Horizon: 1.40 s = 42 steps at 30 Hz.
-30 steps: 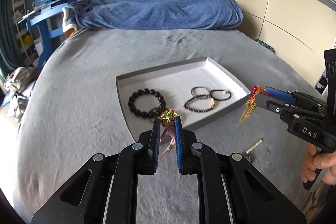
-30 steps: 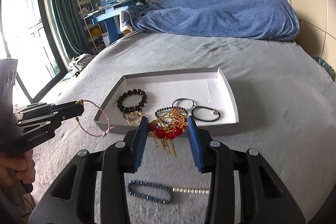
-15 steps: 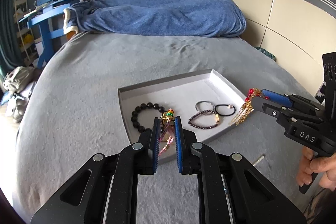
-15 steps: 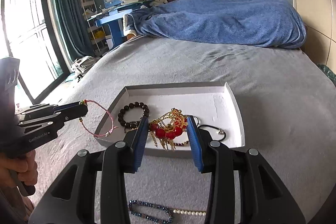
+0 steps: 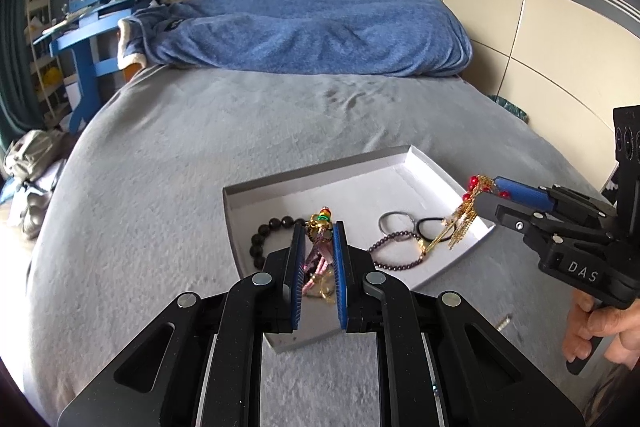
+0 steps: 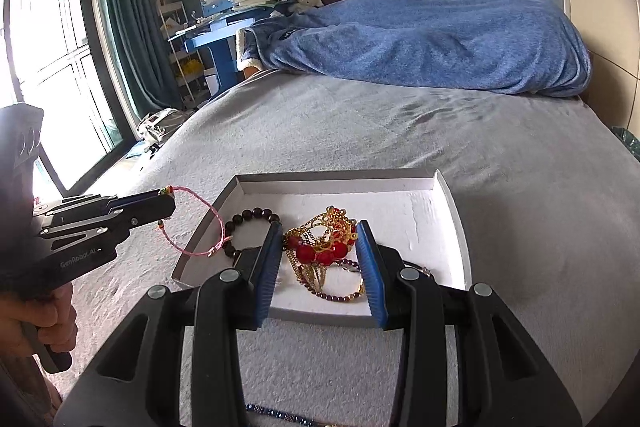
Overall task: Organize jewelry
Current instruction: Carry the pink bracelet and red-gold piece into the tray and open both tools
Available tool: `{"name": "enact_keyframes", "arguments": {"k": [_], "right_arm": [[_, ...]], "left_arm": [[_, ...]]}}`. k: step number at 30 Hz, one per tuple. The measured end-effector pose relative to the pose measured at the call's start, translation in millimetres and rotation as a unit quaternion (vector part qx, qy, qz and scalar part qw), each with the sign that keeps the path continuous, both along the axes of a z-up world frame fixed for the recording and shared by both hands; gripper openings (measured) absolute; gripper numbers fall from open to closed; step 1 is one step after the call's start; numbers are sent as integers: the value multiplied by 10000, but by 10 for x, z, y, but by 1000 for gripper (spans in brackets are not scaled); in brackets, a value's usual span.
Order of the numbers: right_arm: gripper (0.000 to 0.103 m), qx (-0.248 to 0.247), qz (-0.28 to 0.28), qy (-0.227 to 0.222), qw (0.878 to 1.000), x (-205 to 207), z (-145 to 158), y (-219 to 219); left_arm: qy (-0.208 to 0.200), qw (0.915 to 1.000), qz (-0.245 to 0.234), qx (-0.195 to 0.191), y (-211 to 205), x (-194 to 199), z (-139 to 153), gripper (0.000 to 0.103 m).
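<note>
Low centre of left wrist view: left gripper (image 5: 318,227) clenched on pink cord bracelet (image 5: 316,261), over tray (image 5: 280,187) near edge. Right gripper (image 6: 318,233) grasping red-and-gold necklace (image 6: 324,247), above tray's front half; tray on grey bed (image 6: 520,187).

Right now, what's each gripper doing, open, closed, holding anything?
Left gripper: closed on the pink cord bracelet.
Right gripper: closed on the red-bead and gold-chain piece, above the tray.
</note>
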State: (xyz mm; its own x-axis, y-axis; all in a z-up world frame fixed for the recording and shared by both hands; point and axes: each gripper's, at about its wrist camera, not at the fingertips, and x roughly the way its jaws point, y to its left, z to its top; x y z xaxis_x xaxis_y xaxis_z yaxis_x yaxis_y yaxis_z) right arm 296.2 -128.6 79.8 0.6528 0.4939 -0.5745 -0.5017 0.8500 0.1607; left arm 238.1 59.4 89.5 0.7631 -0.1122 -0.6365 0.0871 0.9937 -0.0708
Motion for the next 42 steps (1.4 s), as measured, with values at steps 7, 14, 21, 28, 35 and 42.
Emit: {"name": "enact_keyframes", "arguments": {"k": [7,14,21,28,35,42], "right_arm": [[38,-88,141,97,9998,129,-111,152],[38,-155,128,201,9996,304,-212,234],[38,-224,45,282,9993,539,-312,270],[38,-357,-127,409,9984,862,-466,307],[38,-763,-217,821,9935,1124,-776,303],[38,-907,-323,1022,9901,1175,-963,235]], "left_arm": [[40,9999,-74,-69,-37,106,-38,14],[105,9997,-150,-171,-75,338,-107,14],[167,9993,-274,-194,-183,650,-195,14],[179,9989,-381,-202,-248,943,-286,14],[543,9978,-338,-171,-234,1126,-600,14],[757,9967,-271,110,-262,1137,-793,25]]}}
